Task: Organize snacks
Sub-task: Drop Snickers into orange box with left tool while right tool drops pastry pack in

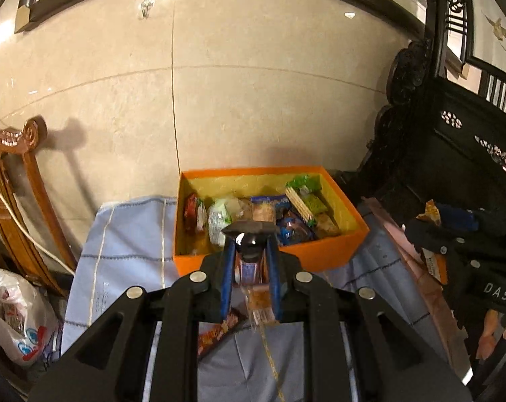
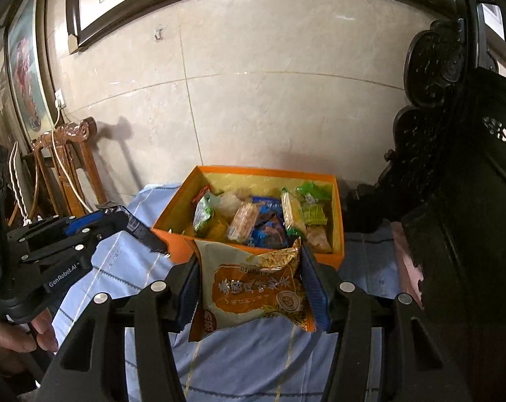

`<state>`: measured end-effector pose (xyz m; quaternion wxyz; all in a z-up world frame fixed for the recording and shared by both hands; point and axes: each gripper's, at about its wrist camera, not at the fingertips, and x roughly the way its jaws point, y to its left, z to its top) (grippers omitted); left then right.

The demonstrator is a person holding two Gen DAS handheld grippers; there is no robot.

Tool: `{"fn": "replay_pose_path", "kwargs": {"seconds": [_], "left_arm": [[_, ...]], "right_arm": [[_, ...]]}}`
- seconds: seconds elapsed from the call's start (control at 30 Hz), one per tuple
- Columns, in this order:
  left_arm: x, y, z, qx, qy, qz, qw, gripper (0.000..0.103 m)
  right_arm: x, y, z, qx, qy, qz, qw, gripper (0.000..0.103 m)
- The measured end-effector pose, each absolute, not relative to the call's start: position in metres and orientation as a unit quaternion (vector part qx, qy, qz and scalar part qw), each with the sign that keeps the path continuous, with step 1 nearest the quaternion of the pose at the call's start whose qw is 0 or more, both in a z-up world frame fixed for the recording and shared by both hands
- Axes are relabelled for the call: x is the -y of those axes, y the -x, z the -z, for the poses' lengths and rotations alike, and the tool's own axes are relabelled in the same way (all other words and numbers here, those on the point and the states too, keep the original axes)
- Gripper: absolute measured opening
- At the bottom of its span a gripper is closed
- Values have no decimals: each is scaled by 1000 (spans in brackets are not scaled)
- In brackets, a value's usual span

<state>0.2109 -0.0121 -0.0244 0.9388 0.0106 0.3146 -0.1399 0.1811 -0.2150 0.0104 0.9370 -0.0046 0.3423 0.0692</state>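
Note:
An orange box (image 1: 320,254) (image 2: 172,234) with a yellow lining stands on a blue cloth and holds several wrapped snacks (image 1: 263,212) (image 2: 249,219). My left gripper (image 1: 250,231) is shut on a dark snack packet (image 1: 253,274), held just before the box's near wall; it also shows in the right wrist view (image 2: 145,231) at the left, with the packet sticking out. My right gripper (image 2: 253,284) is shut on an orange and white snack bag (image 2: 253,291), held near the box's front wall.
A dark carved cabinet (image 2: 460,201) stands close on the right. A wooden chair (image 1: 14,181) with a white cable and a plastic bag (image 1: 14,318) are at the left. A tiled wall (image 1: 253,83) is behind the box. An orange wrapper (image 1: 216,335) lies on the cloth.

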Motion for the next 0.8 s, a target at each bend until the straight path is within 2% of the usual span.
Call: {"fn": "replay_pose_path", "kwargs": {"seconds": [0.33, 0.5, 0.53, 0.57, 0.6, 0.63, 0.7, 0.8], "left_arm": [[17, -259, 9, -294, -14, 148, 944, 17], [34, -305, 7, -284, -19, 157, 946, 17], [37, -315, 10, -283, -17, 165, 945, 21], [41, -333, 19, -296, -12, 179, 938, 50], [41, -340, 26, -306, -9, 181, 935, 82], [39, -350, 37, -321, -5, 173, 931, 87], [30, -357, 53, -349, 6, 166, 922, 87], [8, -337, 71, -353, 25, 175, 919, 87]], "right_arm": [[226, -226, -15, -335, -2, -59, 940, 55], [225, -285, -26, -335, -1, -61, 940, 58], [226, -299, -23, -342, -2, -64, 938, 64], [227, -316, -17, -357, 7, -52, 933, 71], [229, -324, -11, -366, 15, -38, 930, 72], [233, -329, -5, -375, 17, -29, 927, 72], [238, -323, 1, -375, 8, -32, 927, 73], [240, -300, 20, -378, 9, -30, 925, 79]]}}
